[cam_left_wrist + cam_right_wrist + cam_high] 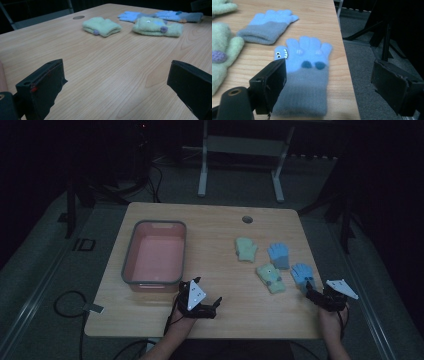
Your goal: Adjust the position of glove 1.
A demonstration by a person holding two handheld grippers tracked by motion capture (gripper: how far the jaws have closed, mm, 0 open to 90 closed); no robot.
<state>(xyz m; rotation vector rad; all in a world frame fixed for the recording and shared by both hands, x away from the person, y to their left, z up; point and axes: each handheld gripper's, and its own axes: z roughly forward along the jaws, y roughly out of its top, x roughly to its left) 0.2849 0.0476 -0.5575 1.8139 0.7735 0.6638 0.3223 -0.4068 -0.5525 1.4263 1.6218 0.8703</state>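
Four small gloves lie on the right half of the wooden table (215, 235): a pale green mitten (246, 249), a blue glove (278, 255), a green mitten with a face (270, 277) and a blue monster-face glove (302, 274). My right gripper (311, 295) is open at the monster glove's grey cuff. In the right gripper view this glove (305, 75) lies below the spread jaws, untouched by the pads. My left gripper (216, 306) rests near the front edge, pointing right. Its jaws stand wide apart over bare wood, with the green mittens (101, 26) farther off.
A pink bin with a grey rim (131, 251) stands empty on the table's left half, just behind the left hand. The table's right edge (344, 62) runs close beside the monster glove. A round cable hole (247, 219) sits near the far edge.
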